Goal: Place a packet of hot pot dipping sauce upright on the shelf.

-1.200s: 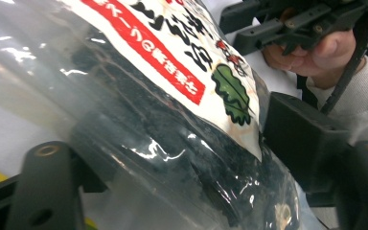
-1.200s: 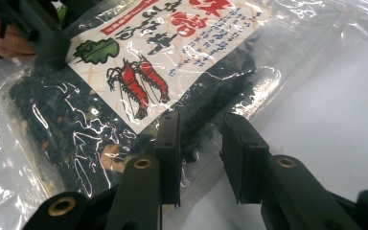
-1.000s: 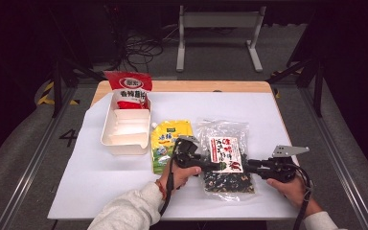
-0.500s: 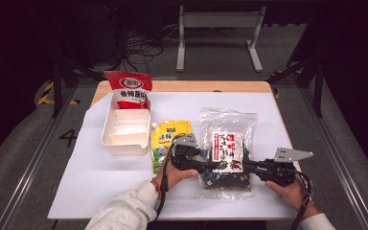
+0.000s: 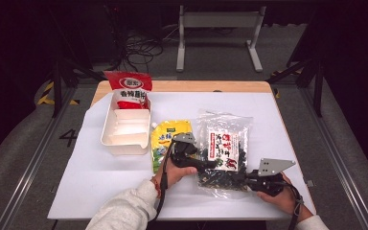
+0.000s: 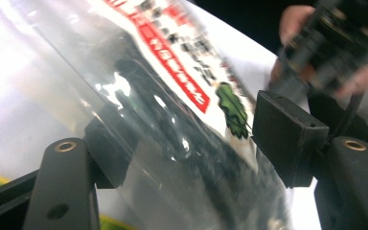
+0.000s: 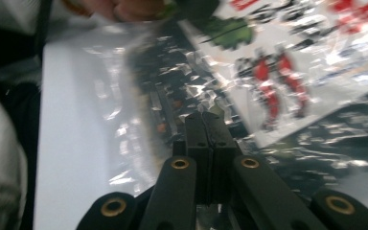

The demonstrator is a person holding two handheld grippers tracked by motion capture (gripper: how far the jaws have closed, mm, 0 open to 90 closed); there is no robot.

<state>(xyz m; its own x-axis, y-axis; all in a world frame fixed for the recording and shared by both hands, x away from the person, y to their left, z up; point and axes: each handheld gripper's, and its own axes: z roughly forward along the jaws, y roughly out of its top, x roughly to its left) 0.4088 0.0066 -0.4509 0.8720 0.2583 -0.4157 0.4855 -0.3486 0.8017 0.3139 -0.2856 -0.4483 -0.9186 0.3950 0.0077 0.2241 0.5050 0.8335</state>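
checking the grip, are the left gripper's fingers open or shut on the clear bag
Open. In the left gripper view the fingers stand wide apart, with the clear bag passing between them, not pinched.

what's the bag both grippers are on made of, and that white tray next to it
The bag looks like thin clear plastic film, glossy: it crinkles, throws bright glints and shows its dark contents around a printed paper-like label. The white tray appears to be rigid moulded plastic or foam with a matte finish, going by its smooth rounded rim and built-in dividers; which of the two the pictures leave open.
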